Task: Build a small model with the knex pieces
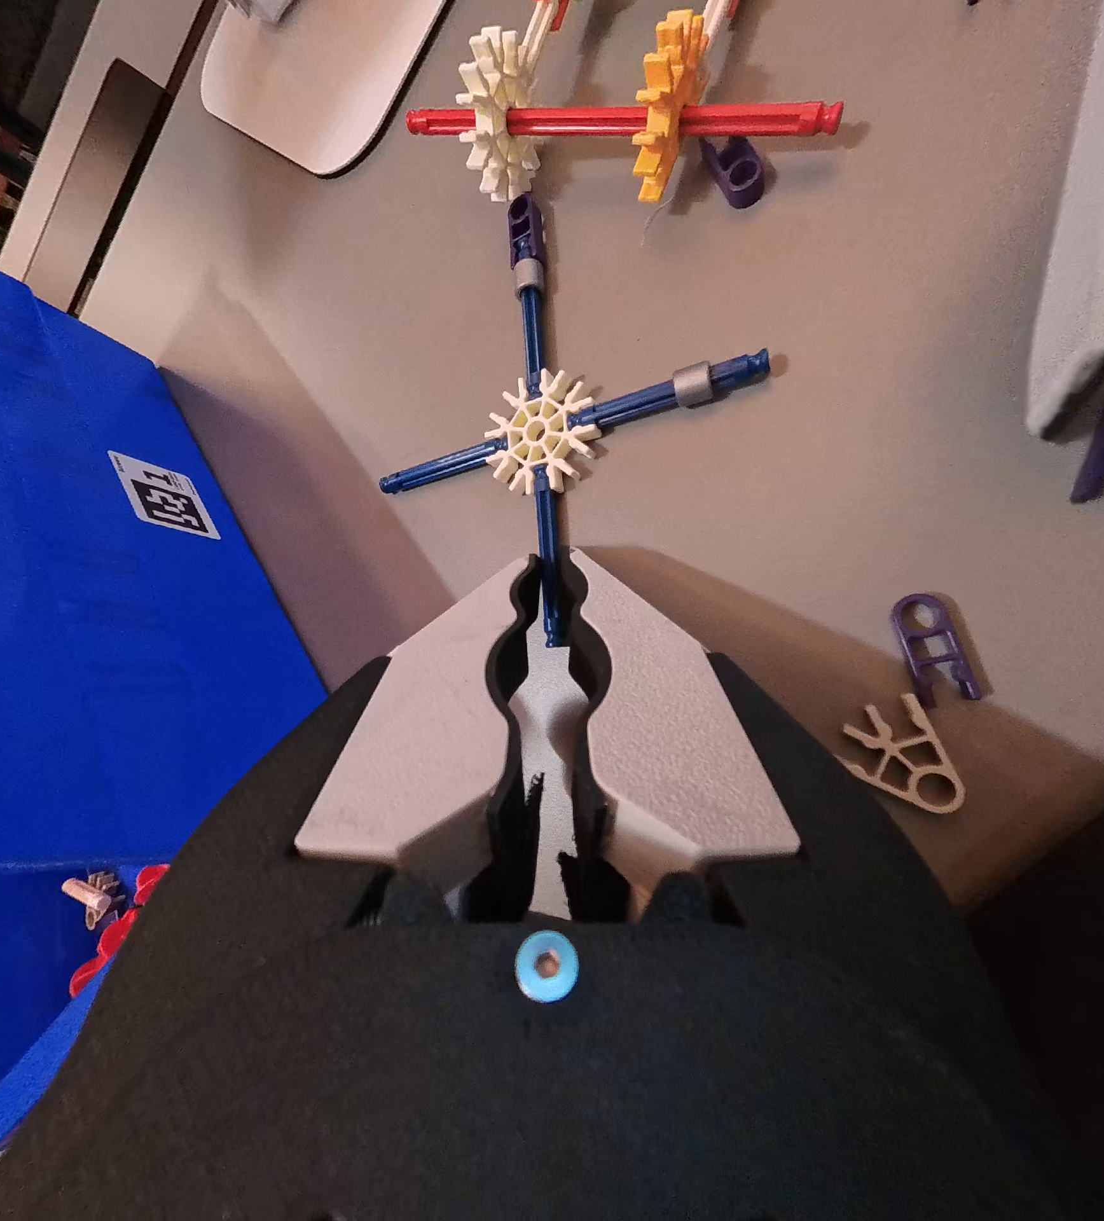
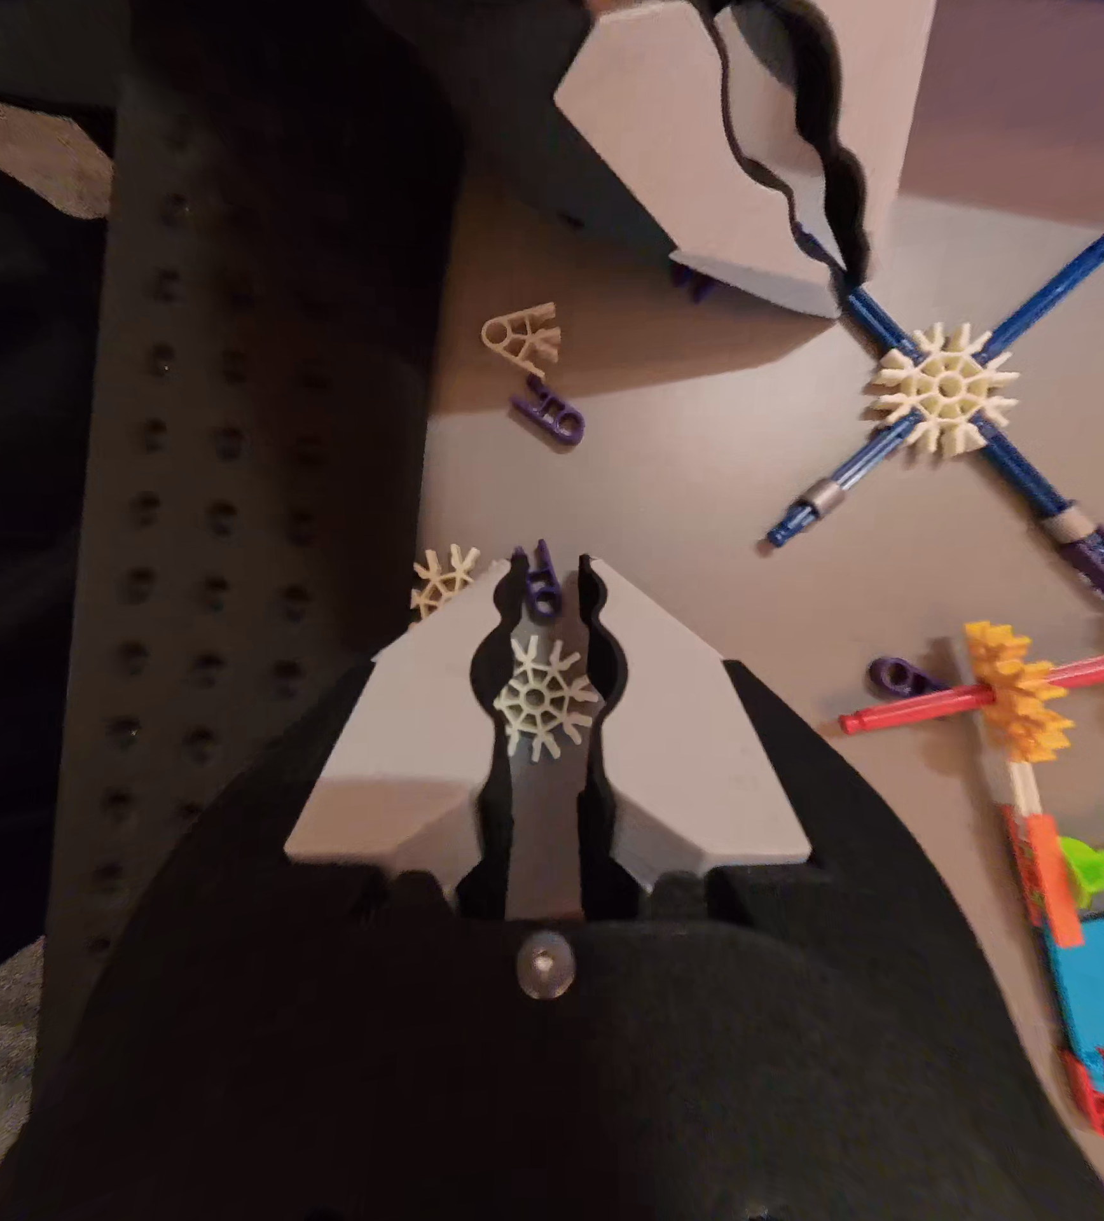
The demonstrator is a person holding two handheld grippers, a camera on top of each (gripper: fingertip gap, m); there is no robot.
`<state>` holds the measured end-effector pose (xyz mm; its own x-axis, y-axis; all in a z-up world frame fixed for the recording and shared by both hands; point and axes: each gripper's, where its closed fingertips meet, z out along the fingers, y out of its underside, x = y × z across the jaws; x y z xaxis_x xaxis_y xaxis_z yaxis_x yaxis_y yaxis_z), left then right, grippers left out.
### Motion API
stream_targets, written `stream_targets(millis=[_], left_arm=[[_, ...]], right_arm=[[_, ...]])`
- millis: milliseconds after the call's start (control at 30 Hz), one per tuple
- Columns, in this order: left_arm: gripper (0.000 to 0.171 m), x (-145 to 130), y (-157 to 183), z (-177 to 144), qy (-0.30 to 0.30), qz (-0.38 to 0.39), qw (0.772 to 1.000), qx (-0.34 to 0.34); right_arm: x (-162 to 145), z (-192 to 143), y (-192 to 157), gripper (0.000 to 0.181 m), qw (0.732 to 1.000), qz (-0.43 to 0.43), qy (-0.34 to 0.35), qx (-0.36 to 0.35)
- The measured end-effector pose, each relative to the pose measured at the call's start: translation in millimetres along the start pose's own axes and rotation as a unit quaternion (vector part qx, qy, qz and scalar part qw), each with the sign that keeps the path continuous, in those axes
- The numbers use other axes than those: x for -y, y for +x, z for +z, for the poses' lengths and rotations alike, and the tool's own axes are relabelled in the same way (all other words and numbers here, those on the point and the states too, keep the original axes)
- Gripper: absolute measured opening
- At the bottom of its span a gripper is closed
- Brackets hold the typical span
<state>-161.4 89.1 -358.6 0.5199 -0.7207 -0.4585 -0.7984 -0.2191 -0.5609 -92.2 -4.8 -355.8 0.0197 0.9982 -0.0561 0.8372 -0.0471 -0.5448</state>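
The left tongs (image 1: 551,561) are clamped on the near rod of the blue cross (image 1: 539,433), which lies on the table (image 1: 338,343). The cross has four blue rods in one cream hub, two grey sleeves and one purple end clip. Right of the cross lie one tan connector (image 1: 903,760) and one purple clip (image 1: 932,644). Left of it stands one blue bin (image 1: 73,594); two small parts, one red and one tan, show at its lower edge. Beyond the cross, one red rod (image 1: 622,122) carries two wheels, one cream and one orange.

The right tongs (image 2: 551,561) stand apart over one small purple clip (image 2: 541,585) and one cream hub (image 2: 543,697).
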Motion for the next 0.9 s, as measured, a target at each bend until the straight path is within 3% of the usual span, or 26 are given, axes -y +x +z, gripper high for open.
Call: stream_targets(millis=[200,300,367,533,700,900], left_arm=[[0.003,-1,0,0,-0.001,-0.003,1.0,0.0],[0.003,-1,0,0,-0.001,-0.005,1.0,0.0],[0.003,-1,0,-1,-0.001,-0.005,1.0,0.0],[0.003,-1,0,-1,-0.001,-0.01,1.0,-0.002],[0.003,-1,0,-1,-0.002,-0.01,1.0,-0.001],[0.003,0,4,-2,-0.007,-0.007,1.0,0.004]], right_arm=[[2,1,4,0.005,1.0,0.014,0.008,-0.007],[1,0,7,0.016,1.0,0.018,0.007,-0.018],[-1,1,5,0.009,1.0,0.019,0.002,-0.017],[-3,3,3,0.013,1.0,0.014,-0.001,-0.018],[5,-9,30,0.0,0.996,0.054,0.033,-0.067],[3,-10,42,0.003,0.992,0.094,0.043,-0.076]])
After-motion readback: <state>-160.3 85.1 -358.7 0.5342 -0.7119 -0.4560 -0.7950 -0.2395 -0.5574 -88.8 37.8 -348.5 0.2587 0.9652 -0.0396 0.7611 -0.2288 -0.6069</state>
